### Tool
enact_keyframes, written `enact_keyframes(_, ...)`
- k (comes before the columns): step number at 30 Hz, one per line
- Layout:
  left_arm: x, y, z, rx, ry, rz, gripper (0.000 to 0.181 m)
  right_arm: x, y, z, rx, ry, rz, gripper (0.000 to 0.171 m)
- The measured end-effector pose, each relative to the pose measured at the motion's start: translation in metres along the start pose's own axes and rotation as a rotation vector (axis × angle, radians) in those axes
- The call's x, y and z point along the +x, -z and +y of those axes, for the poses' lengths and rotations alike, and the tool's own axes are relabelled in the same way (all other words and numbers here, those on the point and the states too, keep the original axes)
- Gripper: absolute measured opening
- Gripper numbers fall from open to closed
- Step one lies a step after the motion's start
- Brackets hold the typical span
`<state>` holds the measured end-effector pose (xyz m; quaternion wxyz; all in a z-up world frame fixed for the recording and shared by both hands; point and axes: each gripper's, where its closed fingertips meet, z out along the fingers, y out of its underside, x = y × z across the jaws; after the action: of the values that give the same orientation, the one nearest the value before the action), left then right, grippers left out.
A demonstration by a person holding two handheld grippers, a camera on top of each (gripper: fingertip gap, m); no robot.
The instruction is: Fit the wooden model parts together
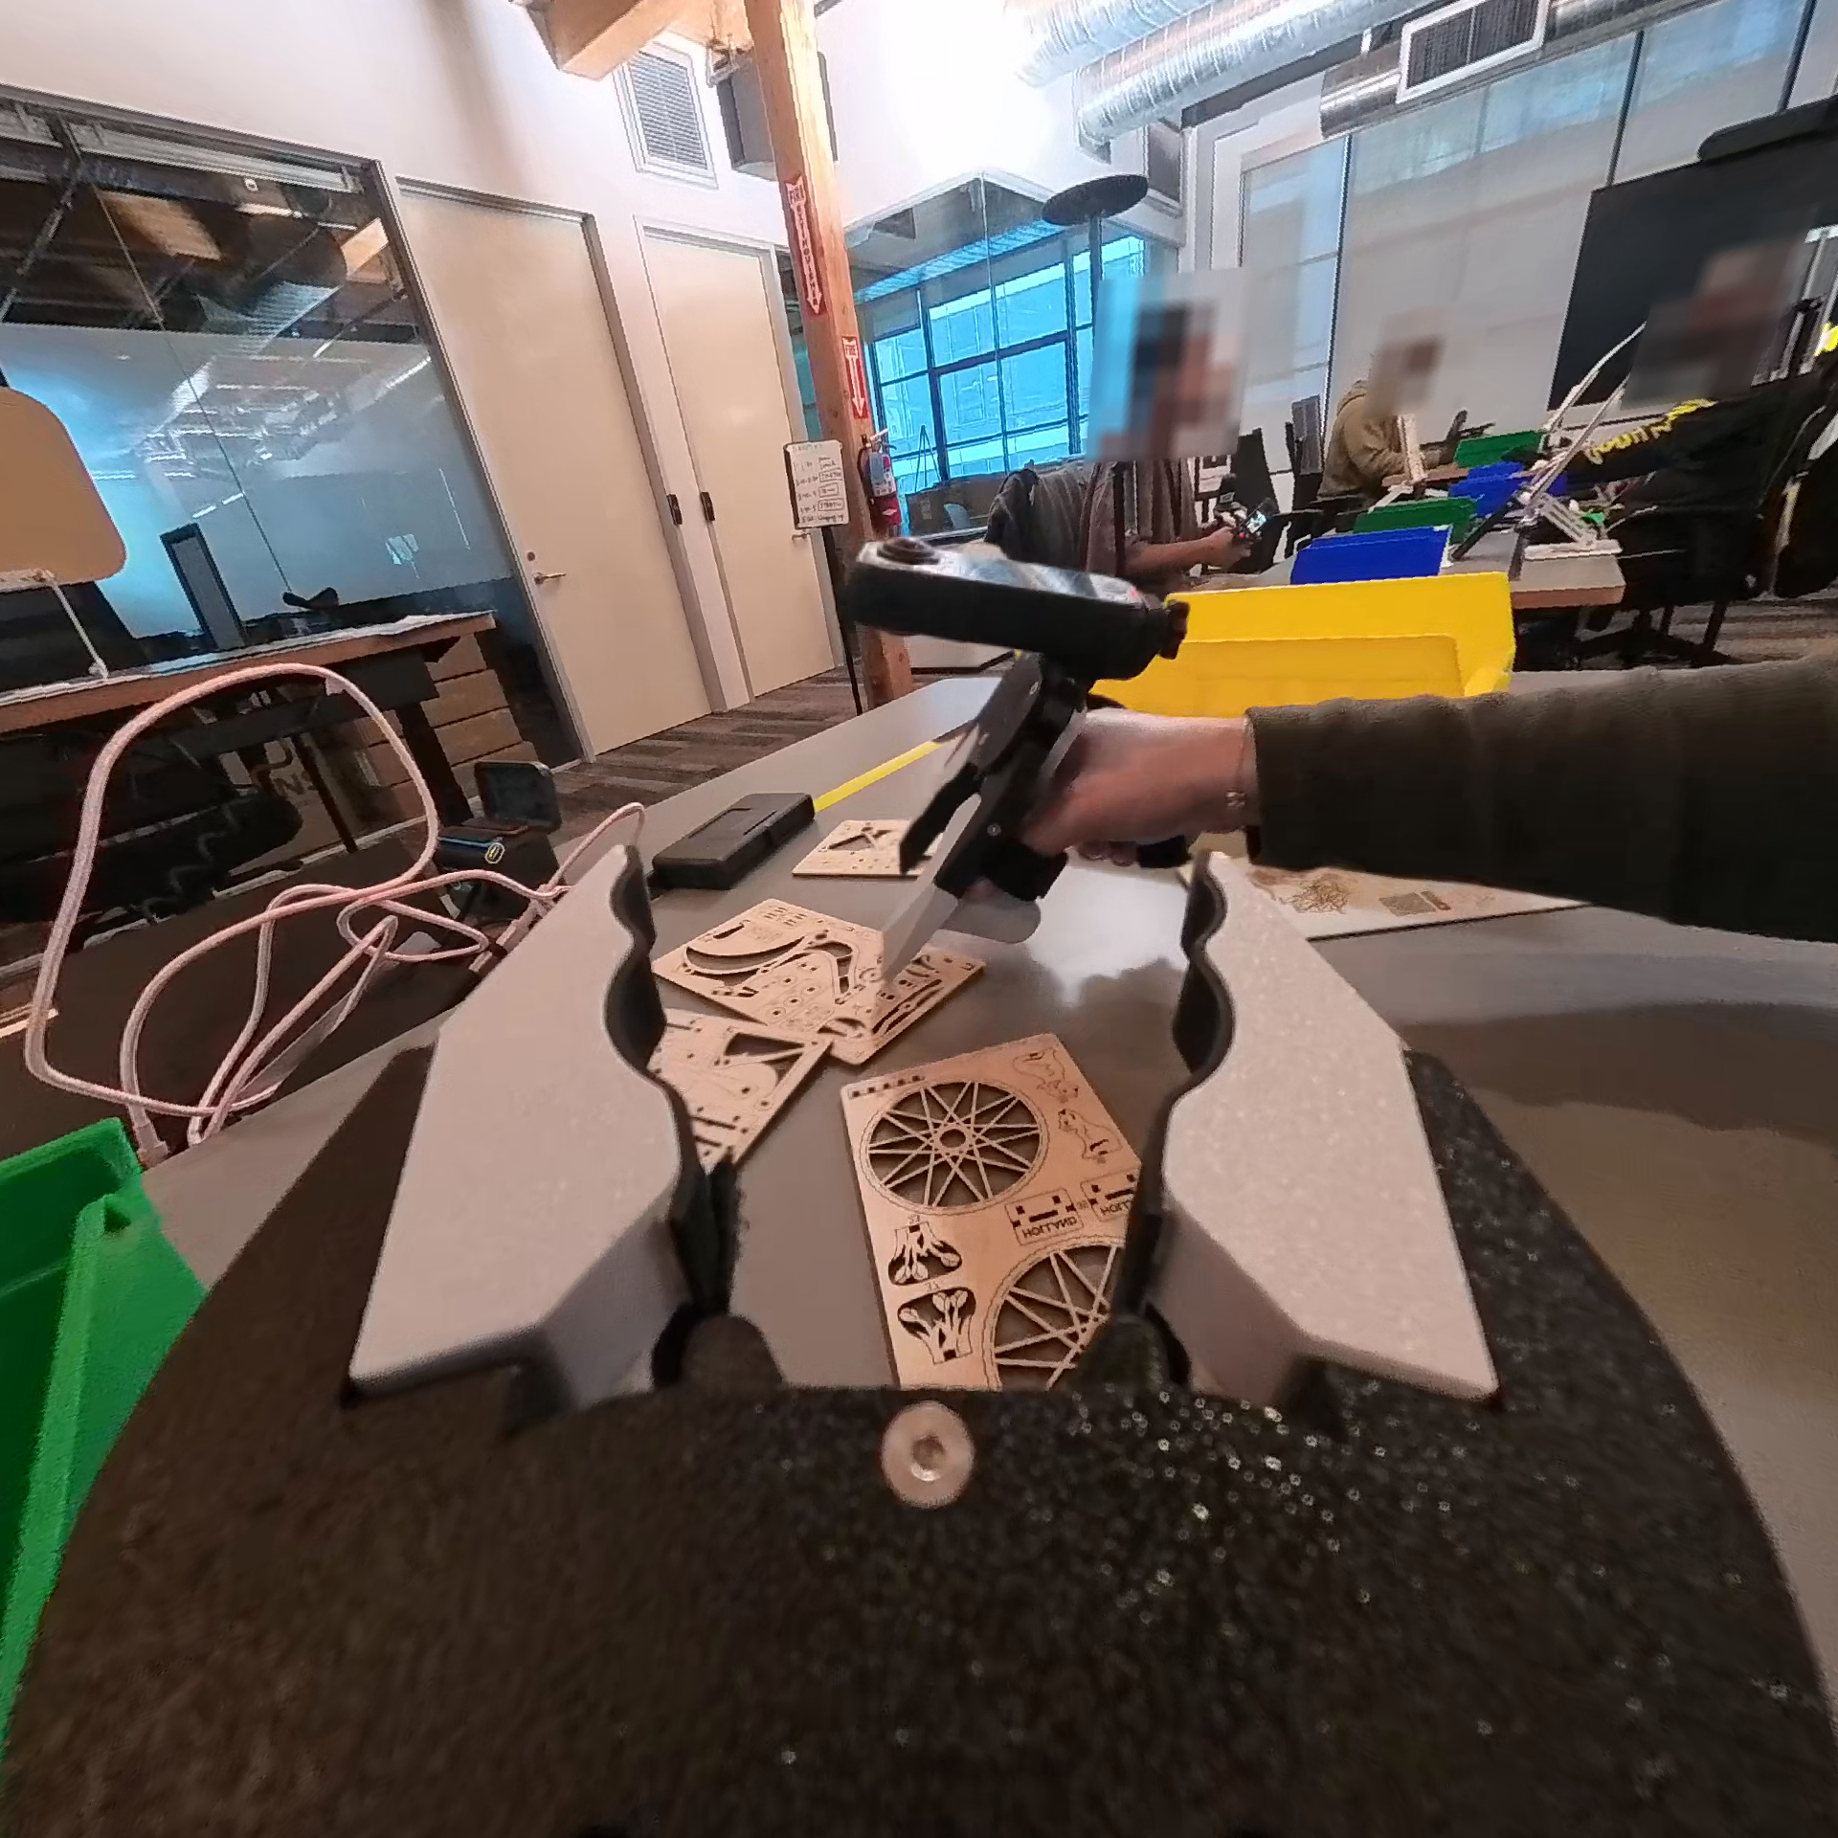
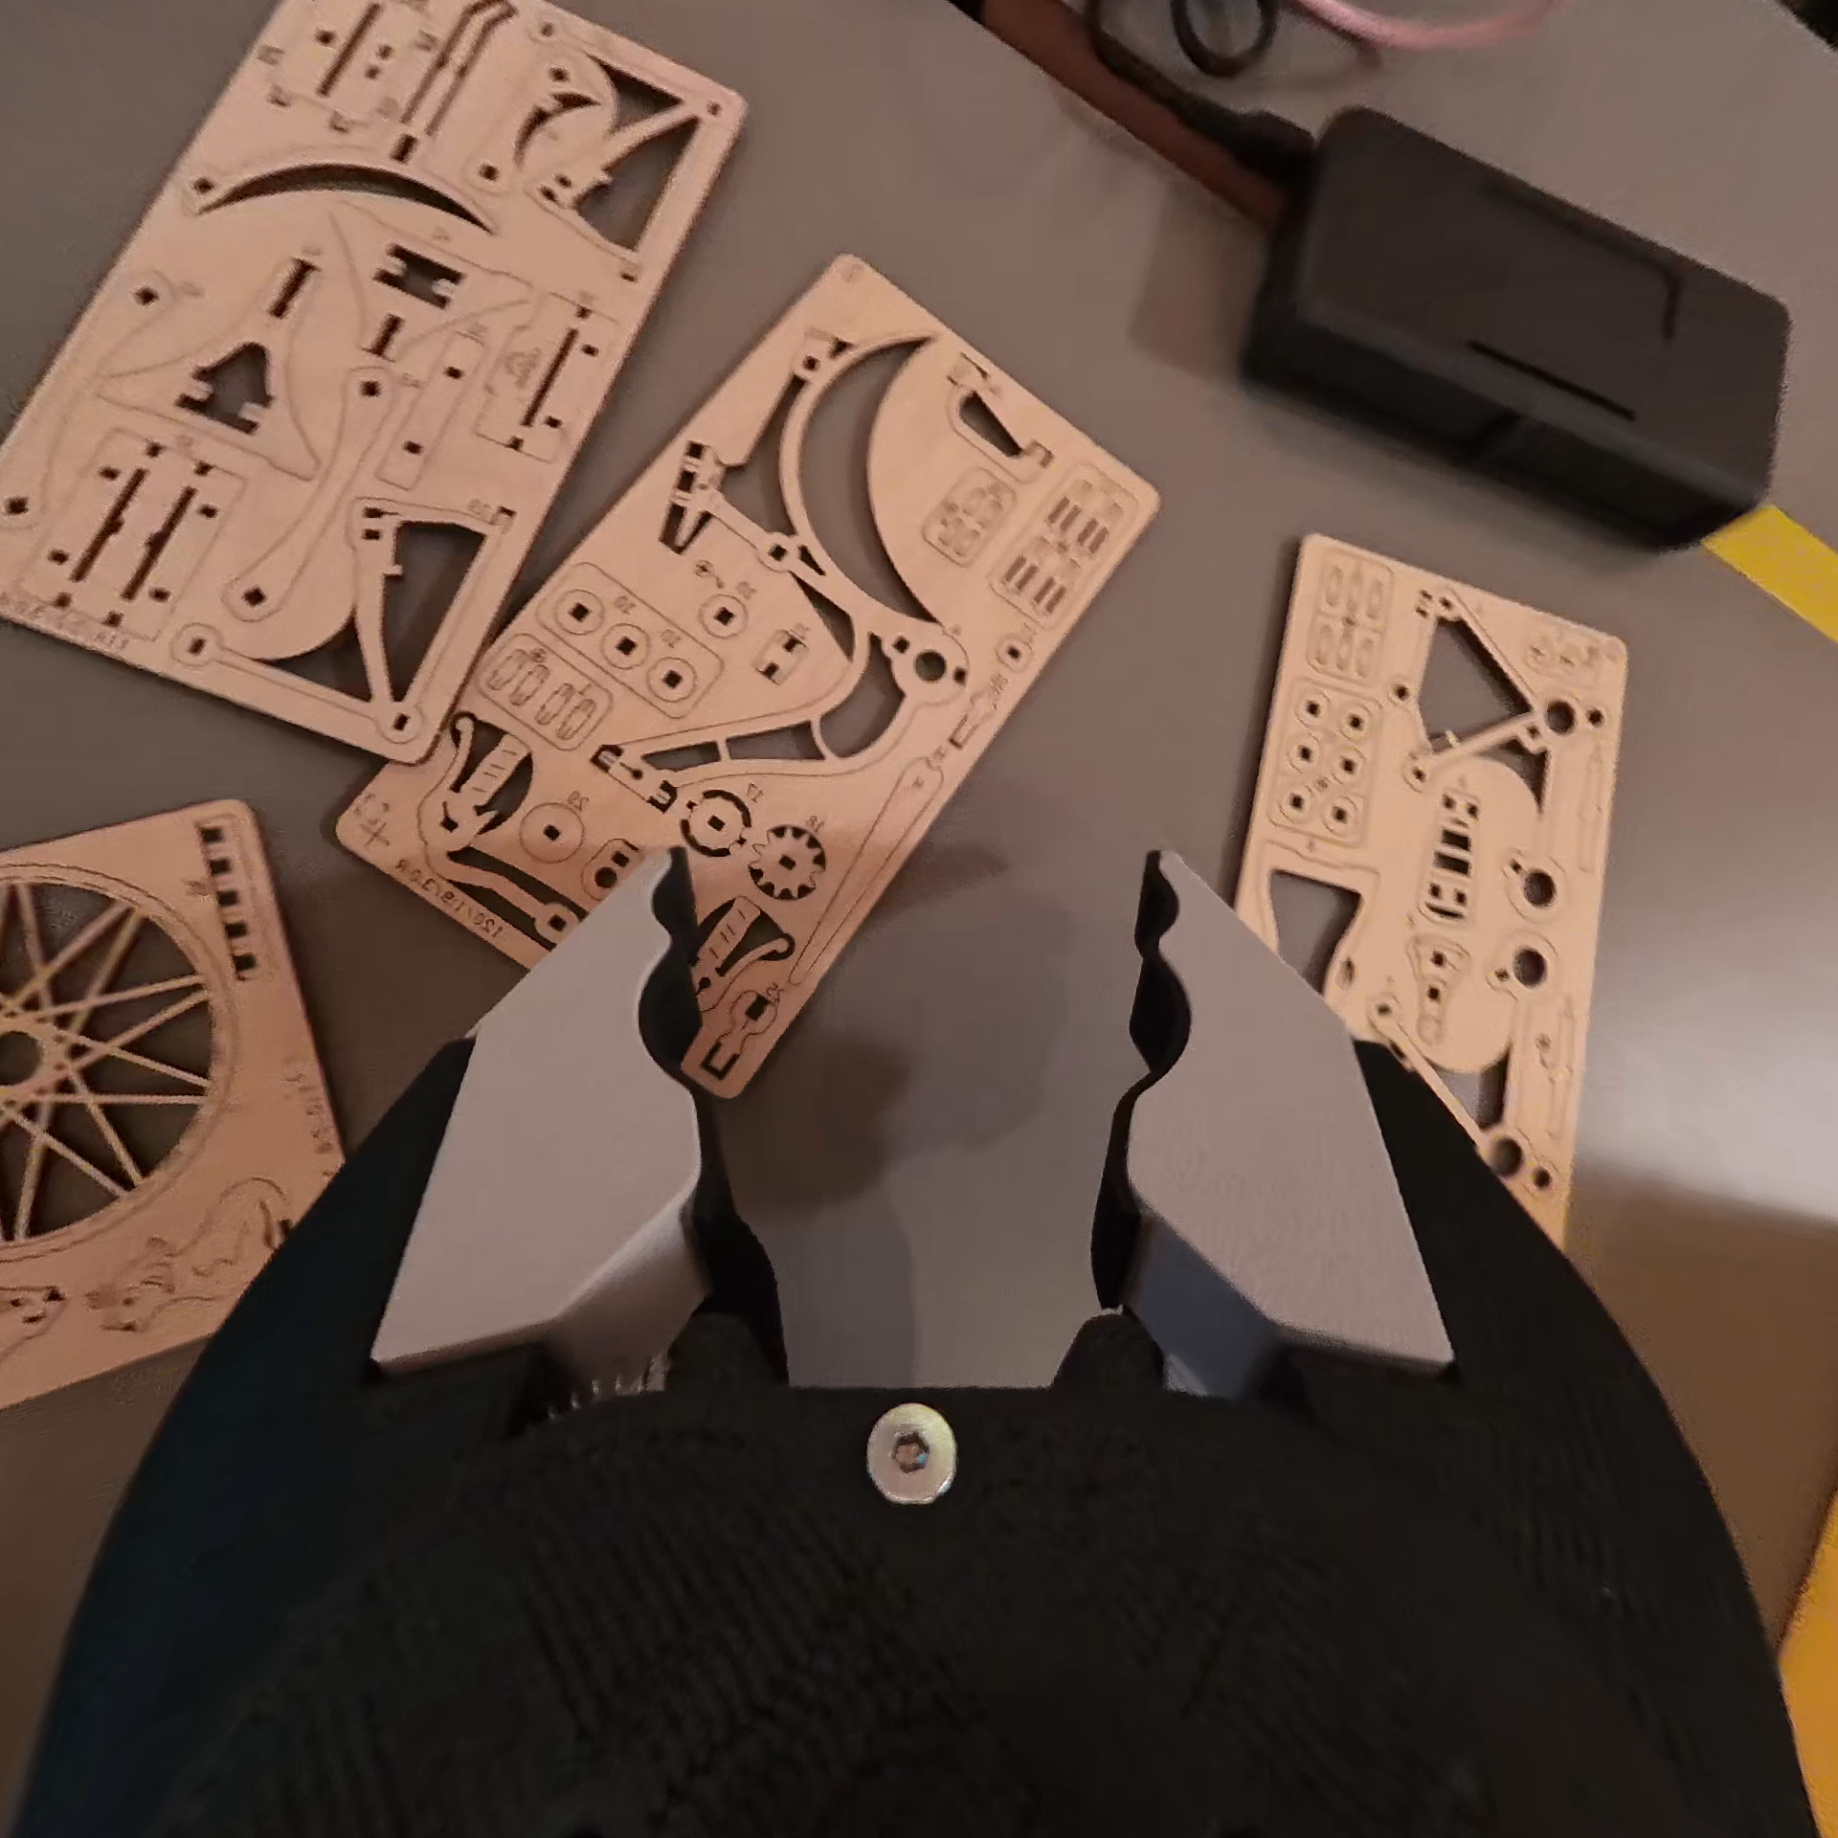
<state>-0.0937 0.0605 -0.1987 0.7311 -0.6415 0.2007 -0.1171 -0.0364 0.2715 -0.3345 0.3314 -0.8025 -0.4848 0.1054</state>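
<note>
Four thin, pale laser-cut wooden sheets lying flat on the grey bench (image 2: 995, 149). Middle sheet (image 2: 756, 637) slanted, cut with a crescent, small gears and rows of little discs, several shapes already gone from it. Upper sheet (image 2: 338, 338) with long curved struts and triangular openings, its lower corner lapping the middle sheet's edge. Spoked-wheel sheet (image 2: 129, 1074) toward the lower left of the right wrist view, apart from the others. Narrow sheet (image 2: 1442, 875) on the far side, with round washers and a triangular cut-out, also lying apart.

Right hand-held gripper (image 2: 910, 885) tilted down over the middle sheet, fingers spread and holding nothing, left fingertip (image 2: 637, 905) above that sheet's lower corner; contact with the wood cannot be told.

Left hand-held gripper (image 1: 910, 895) likewise spread wide and empty, above the wheel sheet (image 1: 995, 1194).

Black case (image 2: 1512, 328) beyond the sheets. Yellow bin (image 1: 1333, 627) at the far bench edge, green bin (image 1: 70, 1343) near the left one.
</note>
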Motion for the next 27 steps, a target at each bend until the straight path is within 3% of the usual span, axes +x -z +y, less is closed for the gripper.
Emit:
enact_keyframes(12,0.003,-0.002,0.001,-0.004,0.001,0.011,0.105,0.048,0.025,0.032,-0.049,-0.055,0.135,0.083)
enact_keyframes(17,0.003,-0.003,0.005,-0.013,-0.003,0.009,0.105,-0.058,0.038,-0.013,0.163,0.045,-0.289,0.076)
enact_keyframes(21,-0.002,0.0,0.0,0.006,-0.001,-0.007,0.105,-0.163,0.088,-0.005,0.28,0.477,-0.761,0.089)
enact_keyframes(24,-0.004,0.006,-0.014,0.06,-0.011,-0.025,0.104,-0.187,0.093,0.016,0.221,0.774,-0.798,0.09)
enact_keyframes(27,-0.008,0.01,-0.021,0.087,-0.012,-0.04,0.103,-0.182,0.076,0.035,0.037,0.867,-0.761,0.09)
